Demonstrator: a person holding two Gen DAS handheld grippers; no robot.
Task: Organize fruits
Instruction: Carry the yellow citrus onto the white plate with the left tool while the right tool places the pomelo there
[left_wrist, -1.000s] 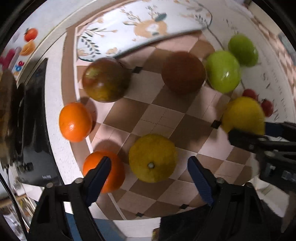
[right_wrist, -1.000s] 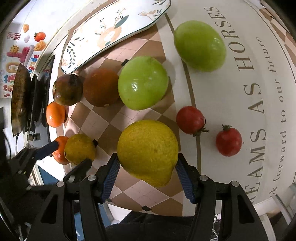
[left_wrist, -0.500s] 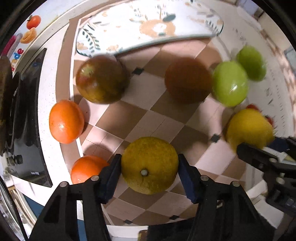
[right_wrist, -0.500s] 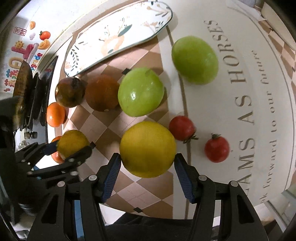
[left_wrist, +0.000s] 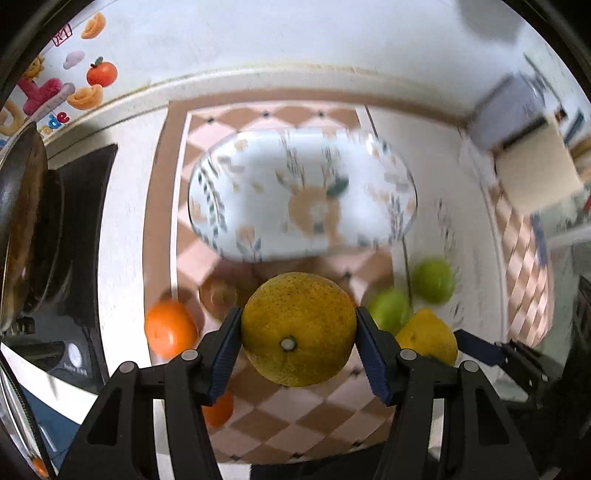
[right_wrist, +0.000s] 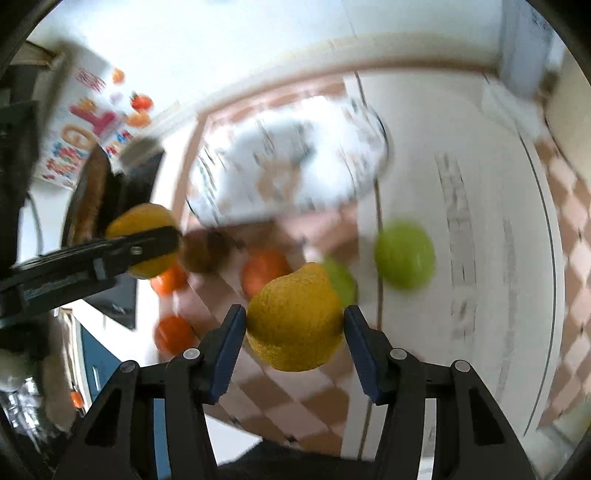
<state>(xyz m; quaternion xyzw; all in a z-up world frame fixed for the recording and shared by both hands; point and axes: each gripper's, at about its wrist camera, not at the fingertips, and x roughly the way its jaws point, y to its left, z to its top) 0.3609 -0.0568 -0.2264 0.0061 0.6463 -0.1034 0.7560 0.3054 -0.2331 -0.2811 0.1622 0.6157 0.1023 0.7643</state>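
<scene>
We see a checkered mat (left_wrist: 295, 406) spread on the white tabletop (left_wrist: 125, 221), a dark pan (left_wrist: 26, 229) on a black cooktop (left_wrist: 85, 229) at the left, and colourful stickers (left_wrist: 74, 88) on the wall behind.

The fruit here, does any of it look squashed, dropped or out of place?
Nothing stands out. The left gripper holds a yellow-green citrus, the right gripper a lemon; both look whole. The plate sits level, fruit-free. Background is motion-blurred.
</scene>
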